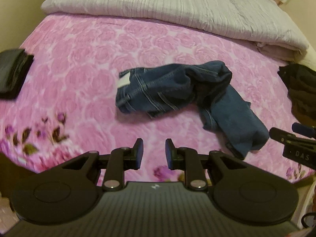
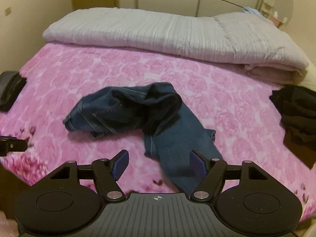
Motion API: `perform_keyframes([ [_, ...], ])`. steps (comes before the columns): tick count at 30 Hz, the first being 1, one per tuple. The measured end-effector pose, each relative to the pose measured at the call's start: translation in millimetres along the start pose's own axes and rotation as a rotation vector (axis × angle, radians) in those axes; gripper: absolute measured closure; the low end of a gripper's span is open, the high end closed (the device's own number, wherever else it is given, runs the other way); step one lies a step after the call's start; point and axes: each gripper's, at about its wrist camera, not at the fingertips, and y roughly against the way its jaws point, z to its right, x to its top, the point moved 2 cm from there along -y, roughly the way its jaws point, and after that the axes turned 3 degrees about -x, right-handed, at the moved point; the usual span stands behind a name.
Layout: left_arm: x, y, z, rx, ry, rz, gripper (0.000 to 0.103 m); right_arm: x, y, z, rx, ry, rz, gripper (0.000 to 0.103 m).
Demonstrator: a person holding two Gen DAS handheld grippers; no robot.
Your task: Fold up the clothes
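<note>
Crumpled jeans (image 1: 177,90) lie on the bed (image 1: 83,75) ahead of the empty left hand-held gripper (image 1: 152,154), jaws narrow, and right hand-held gripper (image 2: 158,165), jaws wide; best pinch the waistband first, then spread flat.

The jeans (image 1: 177,90) lie mid-bed (image 1: 79,69) (crumpled, one leg trailing nearer). Behind them lies a folded quilt (image 1: 158,6); left of them a folded garment (image 1: 13,73); right of them a heaped garment (image 1: 300,90).
</note>
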Motion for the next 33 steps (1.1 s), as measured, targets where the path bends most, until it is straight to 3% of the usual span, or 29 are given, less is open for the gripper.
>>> perform_keyframes([
  [8,8.3,-47.7,-59.0,-0.027,0.003,-0.065,0.084,-13.9,-36.1,-39.3,-0.028,-0.02,-0.055,0.032],
  [12,-6.6,-83.7,-84.9,-0.025,0.033,-0.108,0.083,-31.3,-75.5,-61.0,-0.03,0.077,-0.091,0.032],
  [16,-22.1,-128.1,-103.7,-0.012,0.062,-0.134,0.083,-53.9,-127.7,-89.1,-0.025,0.252,-0.067,0.032],
  [26,-35.0,-229.2,-124.2,-0.015,0.155,-0.103,0.084,-91.2,-247.8,-127.7,-0.073,0.65,0.138,0.032],
  [33,-26.1,-259.4,-157.1,0.072,0.18,-0.052,0.084,-101.2,-297.5,-142.9,-0.177,0.902,0.354,0.032],
])
